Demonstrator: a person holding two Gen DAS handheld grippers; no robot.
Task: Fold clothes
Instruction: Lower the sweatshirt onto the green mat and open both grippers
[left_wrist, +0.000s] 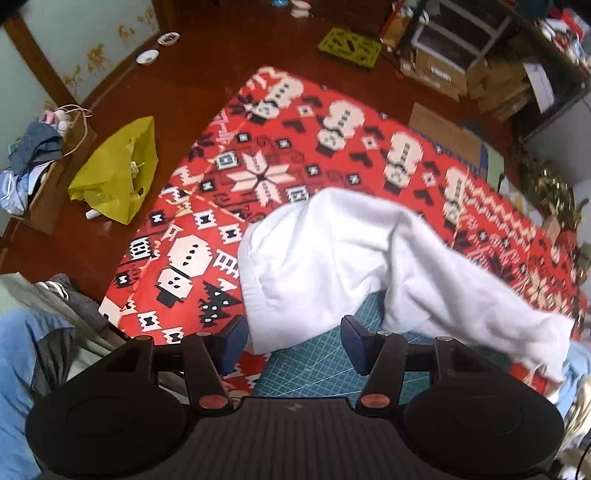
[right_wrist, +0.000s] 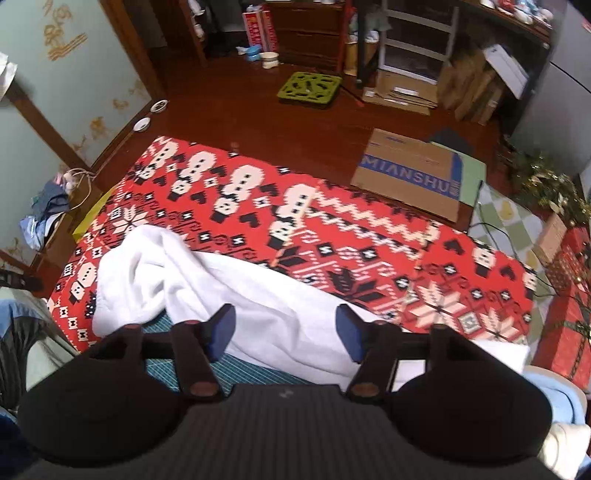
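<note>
Lying crumpled across the near part of the red patterned blanket (left_wrist: 258, 147), the white garment (left_wrist: 332, 258) also overlaps a teal cutting mat (left_wrist: 317, 365) at the blanket's near edge.

Left gripper (left_wrist: 293, 341): fingers spread wide, grasping nothing. The garment's lower hem hangs just beyond and between the blue pads (left_wrist: 236, 343), closer to the left-hand pad; contact with that pad cannot be confirmed. A white fold trails off to the right, ending near pale blue fabric (left_wrist: 576, 373) at the frame edge.

Right gripper (right_wrist: 286, 334): fingers likewise released and empty. The garment (right_wrist: 207, 288) passes between and beneath both pads (right_wrist: 349, 338); whether they touch the cloth cannot be told.

Limits of view: garment type is not determinable, as no collar or sleeve is clearly made out, and motion blur softens its right portion. Each gripper body hides the garment's nearest edge and much of the mat. Beyond the blanket stand a yellow bag (left_wrist: 118, 170), a flattened cardboard box (right_wrist: 410, 173) and a green perforated mat (right_wrist: 308, 88) on the wooden floor (right_wrist: 258, 125).
</note>
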